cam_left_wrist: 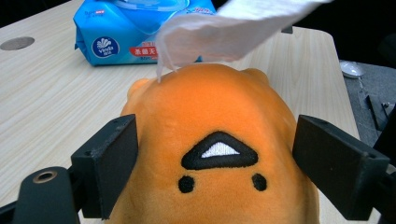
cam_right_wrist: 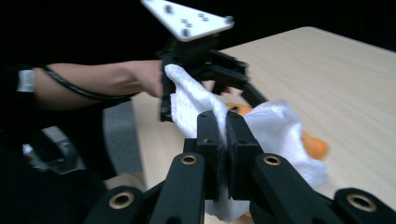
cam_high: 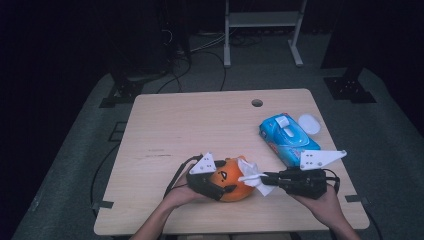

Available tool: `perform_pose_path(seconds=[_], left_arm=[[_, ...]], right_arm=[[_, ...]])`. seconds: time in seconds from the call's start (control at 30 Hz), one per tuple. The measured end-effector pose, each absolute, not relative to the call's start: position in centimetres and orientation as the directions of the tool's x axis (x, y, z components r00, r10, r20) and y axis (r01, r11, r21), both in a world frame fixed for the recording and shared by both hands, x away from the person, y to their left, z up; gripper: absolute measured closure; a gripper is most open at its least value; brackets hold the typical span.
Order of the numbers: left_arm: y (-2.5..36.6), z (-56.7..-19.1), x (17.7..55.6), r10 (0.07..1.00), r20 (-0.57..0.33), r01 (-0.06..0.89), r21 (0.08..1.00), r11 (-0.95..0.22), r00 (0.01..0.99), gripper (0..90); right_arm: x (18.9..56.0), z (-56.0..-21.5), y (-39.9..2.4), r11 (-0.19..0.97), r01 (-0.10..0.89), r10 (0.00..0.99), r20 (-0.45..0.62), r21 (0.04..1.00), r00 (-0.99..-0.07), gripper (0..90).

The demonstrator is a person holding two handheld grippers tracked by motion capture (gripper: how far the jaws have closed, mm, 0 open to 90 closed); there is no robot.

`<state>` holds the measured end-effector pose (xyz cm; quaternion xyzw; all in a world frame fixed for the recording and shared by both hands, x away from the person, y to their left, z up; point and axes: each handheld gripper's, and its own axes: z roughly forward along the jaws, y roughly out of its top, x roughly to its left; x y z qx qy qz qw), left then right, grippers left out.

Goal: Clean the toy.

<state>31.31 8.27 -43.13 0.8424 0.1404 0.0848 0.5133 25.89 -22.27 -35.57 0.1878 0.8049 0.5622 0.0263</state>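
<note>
My left tool (cam_high: 220, 186) hugs the orange plush toy (cam_high: 231, 182) near the desk's (cam_high: 200, 120) front edge, my right tool (cam_high: 267, 176) pinches the white wipe (cam_high: 254, 176), so I should rub softly and hold steady.

plush toy (cam_left_wrist: 215, 121): orange, black marks | wipe (cam_right_wrist: 280, 130): white | packet (cam_high: 287, 137): blue

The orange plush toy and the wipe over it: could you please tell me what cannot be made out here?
- Orange plush toy: lower body cut off by the bottom edge, left gripper view.
- Toy in the right gripper view: mostly hidden behind the white wipe.
- Blue wipe pack: print too small to read, high view.
</note>
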Motion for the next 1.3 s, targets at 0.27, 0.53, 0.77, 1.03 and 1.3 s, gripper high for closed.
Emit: perform_pose_path(seconds=[0.27,0.53,0.77,1.03,1.3], left_arm=[[8.2,-43.2,31.3,0.308,0.011,0.133,0.887,-0.443,0.951,14.2],[8.2,-43.3,31.2,0.289,0.018,0.121,0.883,-0.453,0.957,14.3],[8.1,-43.4,31.1,0.277,0.019,0.114,0.881,-0.458,0.961,14.2],[8.3,-43.4,31.3,0.283,0.018,0.123,0.873,-0.473,0.959,11.6],[9.6,-43.3,31.5,0.307,-0.041,0.2,0.838,-0.508,0.951,7.2]], right_arm=[[28.1,-37.3,-21.0,0.33,0.347,0.263,0.268,0.878,-0.927,84.6],[31.1,-39.3,-19.5,0.387,0.352,0.333,0.227,0.852,-0.915,81.6],[32.0,-39.5,-18.1,0.42,0.291,0.36,0.137,0.859,-0.923,69.1],[32.9,-40.5,-16.7,0.448,0.285,0.332,0.138,0.847,-0.933,63.9],[33.5,-42.3,-16.8,0.436,0.309,0.319,0.176,0.845,-0.931,64.8]])
